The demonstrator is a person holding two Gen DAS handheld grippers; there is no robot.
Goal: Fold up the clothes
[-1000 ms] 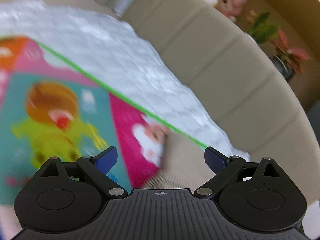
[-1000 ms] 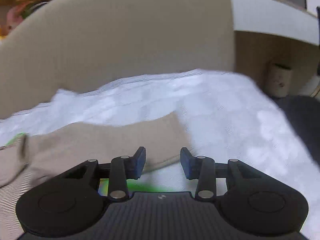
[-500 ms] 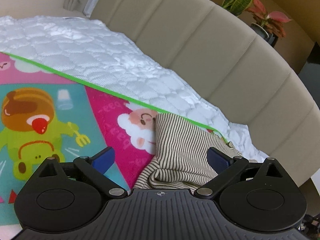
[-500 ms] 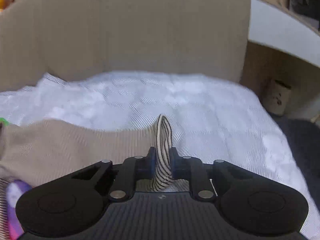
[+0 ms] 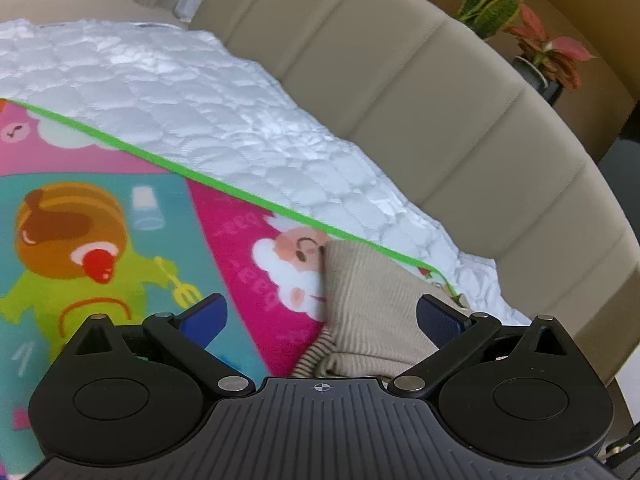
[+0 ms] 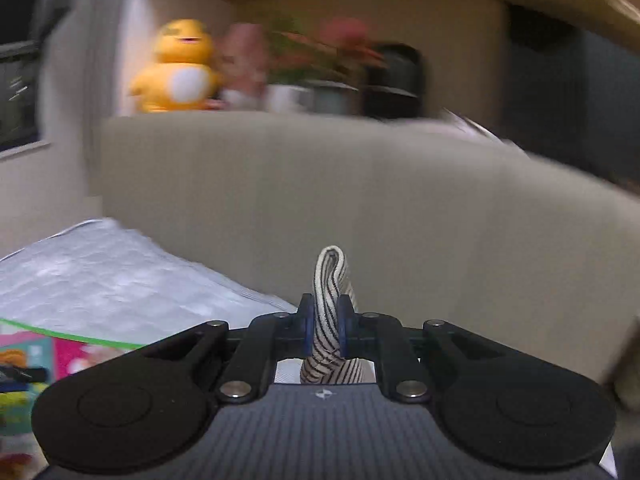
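A beige garment with thin dark stripes (image 5: pixel 372 304) lies on the bright cartoon play mat (image 5: pixel 120 240) near its green border. My left gripper (image 5: pixel 320 316) hovers over it, open, its blue pads on either side of the cloth and apart from it. In the right wrist view my right gripper (image 6: pixel 325 326) is shut on a fold of the striped garment (image 6: pixel 328 308), which sticks up between the pads and hangs down behind them. The gripper is lifted and faces the sofa back.
A white quilted cover (image 5: pixel 200 100) spreads under the mat. The beige sofa back (image 5: pixel 440 120) curves around the far side. Plush toys (image 6: pixel 176 68) and potted plants (image 5: pixel 540 48) stand on the ledge behind it. The right wrist view is motion-blurred.
My right gripper closed on the garment's edge and has lifted it, swinging up toward the sofa back. The cloth under the left gripper has shifted; the left gripper stays open.
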